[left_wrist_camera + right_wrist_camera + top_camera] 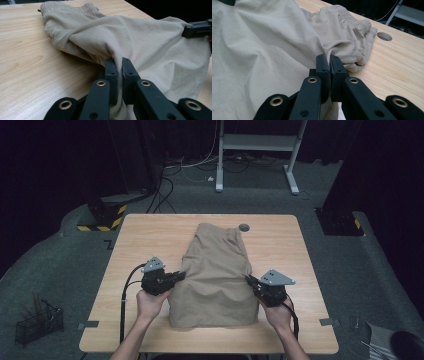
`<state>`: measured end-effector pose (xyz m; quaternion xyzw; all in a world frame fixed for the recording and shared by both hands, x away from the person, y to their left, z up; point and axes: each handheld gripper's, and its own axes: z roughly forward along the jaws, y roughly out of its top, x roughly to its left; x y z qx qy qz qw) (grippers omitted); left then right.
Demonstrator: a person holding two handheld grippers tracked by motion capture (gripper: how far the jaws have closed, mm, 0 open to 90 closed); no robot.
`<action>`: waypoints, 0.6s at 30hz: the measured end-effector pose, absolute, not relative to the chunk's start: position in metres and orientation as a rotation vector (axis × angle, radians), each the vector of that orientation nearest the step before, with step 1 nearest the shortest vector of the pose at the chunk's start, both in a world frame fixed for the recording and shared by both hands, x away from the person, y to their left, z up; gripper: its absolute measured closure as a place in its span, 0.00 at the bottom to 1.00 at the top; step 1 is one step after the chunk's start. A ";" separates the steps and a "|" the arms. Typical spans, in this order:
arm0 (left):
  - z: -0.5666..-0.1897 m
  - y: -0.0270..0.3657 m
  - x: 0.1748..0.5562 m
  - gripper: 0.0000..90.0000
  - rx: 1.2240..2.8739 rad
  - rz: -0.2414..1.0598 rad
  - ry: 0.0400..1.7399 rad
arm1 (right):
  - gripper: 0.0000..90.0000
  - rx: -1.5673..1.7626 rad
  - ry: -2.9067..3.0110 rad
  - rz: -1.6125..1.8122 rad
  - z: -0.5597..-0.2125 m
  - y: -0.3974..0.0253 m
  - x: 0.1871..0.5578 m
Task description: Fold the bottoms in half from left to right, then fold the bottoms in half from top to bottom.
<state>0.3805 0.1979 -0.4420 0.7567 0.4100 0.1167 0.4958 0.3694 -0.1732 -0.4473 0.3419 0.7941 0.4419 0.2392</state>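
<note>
Two claws [181, 275] [248, 279], one beige garment [215, 275]

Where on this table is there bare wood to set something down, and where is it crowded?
Bare table lies left of the beige shorts, right of them toward the far-right corner, and along the near edge. The middle is crowded: the left gripper and right gripper each pinch a side of the shorts.

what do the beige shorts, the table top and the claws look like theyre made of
Beige shorts: likely thin woven cotton, matte; soft creases and a gathered elastic waistband.
Table top: looks like light wood or wood-look laminate, smooth with faint sheen; straight grain lines.
Left claw and right claw: black, probably hard plastic, matte; brass-coloured rivets at the joints. Both are shut on the cloth.
</note>
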 end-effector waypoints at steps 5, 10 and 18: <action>-0.437 0.199 0.378 0.95 1.832 0.288 0.977 | 0.97 0.911 2.166 1.203 -0.442 -0.173 0.365; -0.434 0.198 0.378 0.95 1.844 0.300 0.963 | 0.97 0.909 2.163 1.209 -0.441 -0.174 0.363; -0.433 0.199 0.376 0.95 1.846 0.295 0.959 | 0.97 0.889 2.166 1.219 -0.440 -0.175 0.362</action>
